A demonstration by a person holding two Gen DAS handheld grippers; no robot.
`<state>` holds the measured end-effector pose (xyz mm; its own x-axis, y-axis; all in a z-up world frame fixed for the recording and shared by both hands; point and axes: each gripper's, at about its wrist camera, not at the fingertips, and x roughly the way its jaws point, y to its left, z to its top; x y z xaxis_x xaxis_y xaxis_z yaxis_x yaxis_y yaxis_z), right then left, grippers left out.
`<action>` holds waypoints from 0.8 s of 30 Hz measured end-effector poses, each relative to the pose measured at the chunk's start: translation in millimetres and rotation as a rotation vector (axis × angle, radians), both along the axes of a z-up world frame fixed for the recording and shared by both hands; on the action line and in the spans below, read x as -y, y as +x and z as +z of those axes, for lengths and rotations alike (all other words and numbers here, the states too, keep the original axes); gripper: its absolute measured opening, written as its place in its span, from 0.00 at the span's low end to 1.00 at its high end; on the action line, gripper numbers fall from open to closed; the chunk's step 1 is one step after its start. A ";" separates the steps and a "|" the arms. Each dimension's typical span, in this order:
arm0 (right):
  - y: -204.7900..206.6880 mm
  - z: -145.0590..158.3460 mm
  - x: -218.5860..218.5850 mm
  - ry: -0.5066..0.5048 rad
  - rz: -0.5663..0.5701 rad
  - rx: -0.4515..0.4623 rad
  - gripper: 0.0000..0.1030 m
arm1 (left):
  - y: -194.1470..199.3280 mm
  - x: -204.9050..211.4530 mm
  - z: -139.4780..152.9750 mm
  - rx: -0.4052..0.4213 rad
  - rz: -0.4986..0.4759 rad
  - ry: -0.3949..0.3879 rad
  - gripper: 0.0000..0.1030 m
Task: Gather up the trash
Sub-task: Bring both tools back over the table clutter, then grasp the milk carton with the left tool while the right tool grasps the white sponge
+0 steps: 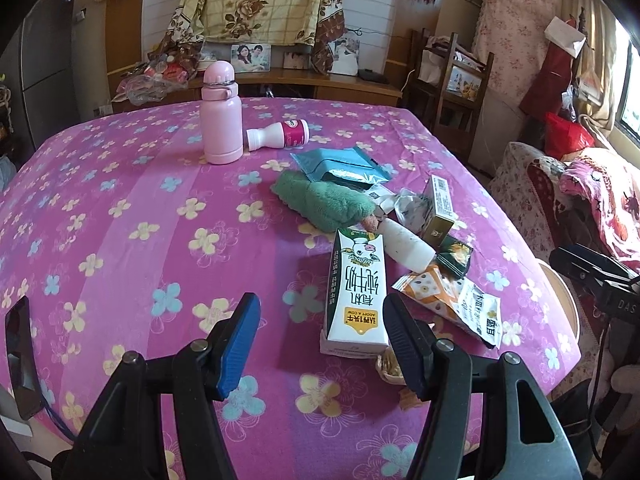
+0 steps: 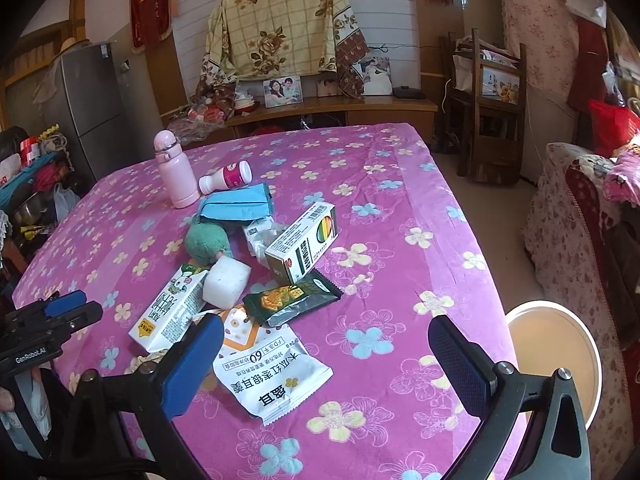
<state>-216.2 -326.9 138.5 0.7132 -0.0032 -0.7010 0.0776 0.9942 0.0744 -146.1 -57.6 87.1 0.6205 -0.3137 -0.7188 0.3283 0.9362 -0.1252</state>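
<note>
We hold the left hand-held gripper (image 1: 320, 344) low over the near edge of the desk (image 1: 120, 208), which wears a pink cloth printed with flowers; its blue pads stand well apart and grasp nothing; the white milk carton with a cow drawing (image 1: 357, 292) lies just ahead, between the lines of the two fingers, so we judge it the nearest thing to take. The right hand-held gripper (image 2: 324, 364) is also wide open and empty; it hovers above the white and orange snack wrapper (image 2: 268, 372), which lies flat and would need a pinch at its edge.

The trash sits in one loose heap near us: the carton, the wrapper, a dark green biscuit packet (image 2: 292, 300), a white plastic bottle on its side (image 2: 226, 282), a white medicine box with a coloured stripe (image 2: 302, 242) leaning on crumpled paper, and a blue foil pouch (image 2: 238, 206). A green fluffy cloth (image 2: 206, 242) lies among them; we cannot say if it is trash. Farther off a pale pink flask (image 2: 176, 172) stands upright, probably to keep, with a small white and magenta bottle (image 2: 226, 176) tipped over beside it.

At the right of the desk, lower than it, a round cream bin (image 2: 556, 360) waits open; we judge it the place for the trash.
</note>
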 end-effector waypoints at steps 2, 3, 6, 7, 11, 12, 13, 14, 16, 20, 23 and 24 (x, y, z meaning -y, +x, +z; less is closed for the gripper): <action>1.6 -1.4 -0.4 0.002 -0.003 -0.005 1.00 | 2.6 0.8 -0.6 -0.001 0.002 -0.001 0.63; 2.4 -1.9 -0.5 0.002 -0.006 -0.006 1.00 | 3.2 1.5 -0.8 -0.002 0.003 -0.003 0.63; 4.9 -4.1 -0.9 0.006 -0.009 -0.016 1.00 | 5.0 2.7 -1.1 -0.003 0.003 -0.004 0.63; 6.0 -5.2 -1.2 0.007 -0.008 -0.023 1.00 | 5.7 3.8 -1.5 -0.004 0.002 -0.005 0.63; 8.7 -11.0 -0.2 0.013 0.000 -0.037 1.00 | 9.0 7.3 -4.0 -0.017 -0.007 -0.008 0.64; 9.3 -12.6 0.0 0.014 0.000 -0.040 1.00 | 10.2 8.4 -5.2 -0.023 -0.010 -0.008 0.67; 9.9 -14.2 0.8 0.017 0.002 -0.043 1.00 | 11.5 9.4 -6.7 -0.028 -0.012 -0.010 0.67; 10.7 -15.9 1.6 0.021 0.004 -0.048 1.00 | 12.7 10.3 -8.1 -0.031 -0.012 -0.011 0.68; 13.2 -19.1 3.2 0.035 0.008 -0.057 1.00 | 16.1 12.7 -11.1 -0.043 -0.015 -0.010 0.68; 22.3 -23.5 6.2 0.072 0.021 -0.072 1.00 | 26.0 21.1 -20.5 -0.086 -0.037 -0.005 0.68; 32.6 -29.4 6.9 0.100 0.035 -0.089 1.00 | 32.7 28.9 -27.9 -0.102 -0.049 0.014 0.68; 35.2 -31.9 6.6 0.105 0.038 -0.098 1.00 | 35.6 32.2 -31.2 -0.106 -0.051 0.026 0.68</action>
